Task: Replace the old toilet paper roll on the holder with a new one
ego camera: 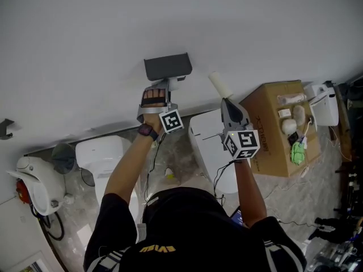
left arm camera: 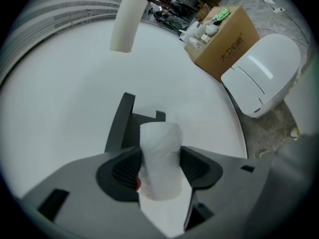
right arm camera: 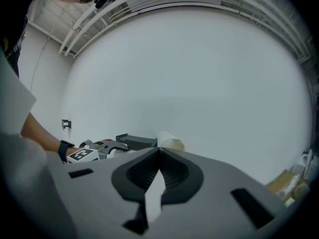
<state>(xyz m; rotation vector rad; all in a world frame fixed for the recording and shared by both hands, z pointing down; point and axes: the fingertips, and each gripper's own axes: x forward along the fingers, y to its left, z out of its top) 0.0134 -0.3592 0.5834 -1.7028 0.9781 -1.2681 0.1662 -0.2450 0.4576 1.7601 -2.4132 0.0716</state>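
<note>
A dark grey paper holder [ego camera: 167, 67] hangs on the white wall. My left gripper [ego camera: 164, 87] is just below it, shut on a white new toilet paper roll [left arm camera: 159, 158] that stands upright between the pads. In the left gripper view the holder [left arm camera: 124, 126] sits right behind the roll. My right gripper [ego camera: 227, 102] is to the holder's right, shut on the end of a cream old roll [ego camera: 219, 85] that points up at the wall. The old roll [right arm camera: 170, 141] peeks over the closed right gripper [right arm camera: 159, 156] in its own view.
Below stands a white toilet [ego camera: 210, 146] with its lid down. A cardboard box [ego camera: 272, 132] with small items on top is at the right, and a second white fixture [ego camera: 105, 154] at the left. A small hook [ego camera: 5, 126] is on the wall, far left.
</note>
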